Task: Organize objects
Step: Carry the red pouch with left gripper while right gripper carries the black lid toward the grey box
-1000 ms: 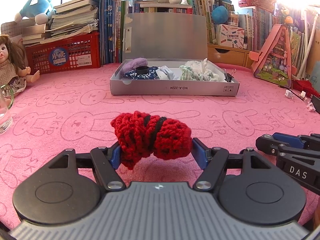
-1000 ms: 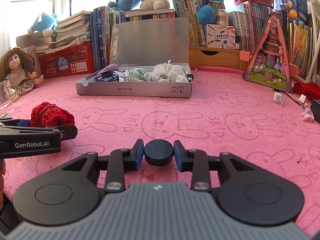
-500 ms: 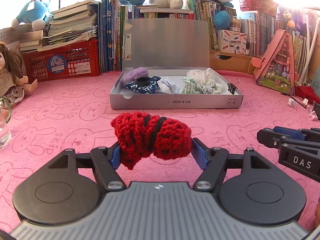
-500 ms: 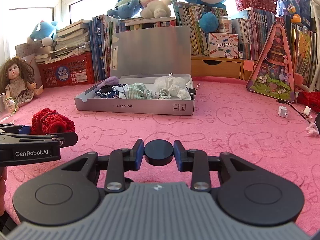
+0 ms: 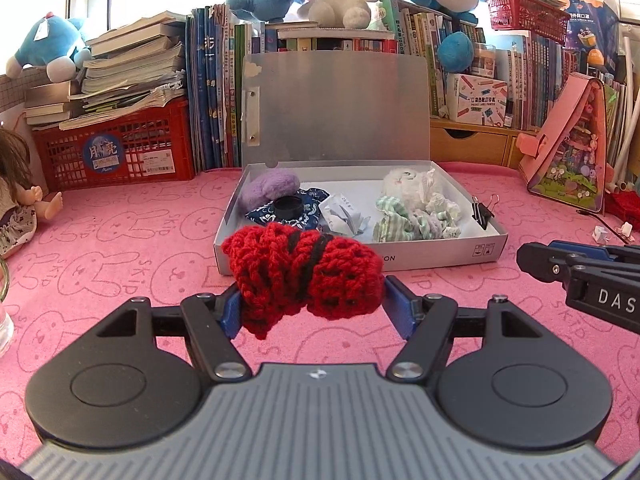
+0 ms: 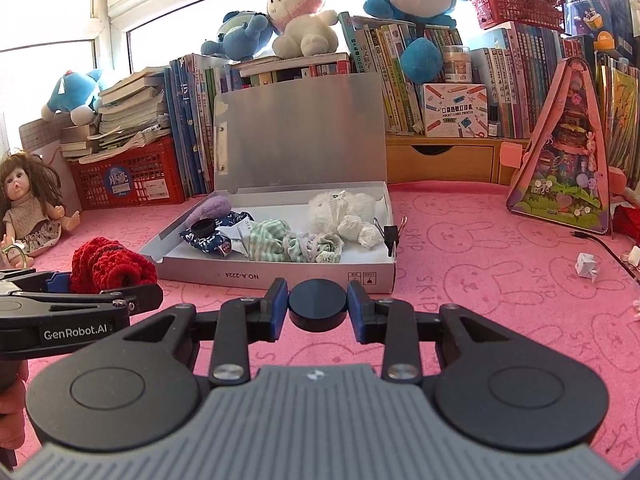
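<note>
My left gripper (image 5: 312,306) is shut on a red crocheted bundle with black stripes (image 5: 304,274), held just in front of the near wall of an open grey box (image 5: 440,258). My right gripper (image 6: 317,310) is shut on a small black round cap (image 6: 318,304), also close to the box's (image 6: 280,278) front wall. The box holds a purple felt piece (image 5: 270,186), a blue patterned cloth with a black cap on it (image 5: 288,206), green striped cloth (image 6: 276,244) and white fluffy stuff (image 6: 340,208). The left gripper and the red bundle (image 6: 108,266) show at the left of the right wrist view.
Pink bunny-print cloth (image 6: 480,288) covers the table. Behind the box stand books (image 5: 212,92), a red crate (image 5: 120,148) and plush toys. A doll (image 6: 28,204) sits at the far left, a pink triangular playhouse (image 6: 568,160) at the right. A binder clip (image 5: 482,214) hangs on the box's right edge.
Both grippers have moved forward toward the box and risen a little, each keeping its load. The box now looks larger and nearer in both views.
</note>
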{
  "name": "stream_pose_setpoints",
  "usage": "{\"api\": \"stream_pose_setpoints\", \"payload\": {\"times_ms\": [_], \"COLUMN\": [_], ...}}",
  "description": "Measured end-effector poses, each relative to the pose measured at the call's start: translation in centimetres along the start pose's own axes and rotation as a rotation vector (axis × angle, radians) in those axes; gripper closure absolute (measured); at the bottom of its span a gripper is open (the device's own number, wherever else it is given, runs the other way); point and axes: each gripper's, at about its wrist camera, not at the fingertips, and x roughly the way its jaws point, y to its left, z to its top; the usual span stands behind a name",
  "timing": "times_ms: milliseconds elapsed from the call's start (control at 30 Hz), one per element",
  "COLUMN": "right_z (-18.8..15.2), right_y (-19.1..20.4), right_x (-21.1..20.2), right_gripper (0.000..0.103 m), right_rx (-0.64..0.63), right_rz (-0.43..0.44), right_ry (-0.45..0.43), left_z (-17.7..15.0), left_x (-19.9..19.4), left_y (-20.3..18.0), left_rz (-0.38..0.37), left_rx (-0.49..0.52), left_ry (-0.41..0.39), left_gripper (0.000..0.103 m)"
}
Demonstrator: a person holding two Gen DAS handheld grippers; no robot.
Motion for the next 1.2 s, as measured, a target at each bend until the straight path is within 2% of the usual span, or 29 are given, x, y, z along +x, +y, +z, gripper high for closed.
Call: {"api": "stream_pose_setpoints", "payload": {"times_ms": [367, 567, 933, 1200], "right_z": [3.3, 4.7, 6.0, 6.7], "right_y": [0.5, 0.0, -2.5, -1.8], "right_x": [3.5, 5.8, 10.7, 13.8], "right_gripper": [0.066, 0.066, 0.066, 0.066], "right_rx": [-0.040, -0.018, 0.136, 0.131], "right_rz": [-0.008, -0.006, 0.010, -0.006], "right_ry": [0.007, 0.038, 0.124, 0.157], "left_z": [3.4, 4.8, 5.4, 5.2], "left_x": [4.3, 7.2, 11.7, 14.0], "left_y": [1.3, 2.1, 2.9, 2.9], "left_rz": [-0.002, 0.002, 0.026, 0.024], "left_rx": [-0.046, -0.075, -0.094, -0.094], "left_ry": [0.009, 0.023, 0.060, 0.070], "left_gripper": [0.029, 0.029, 0.029, 0.029]}}
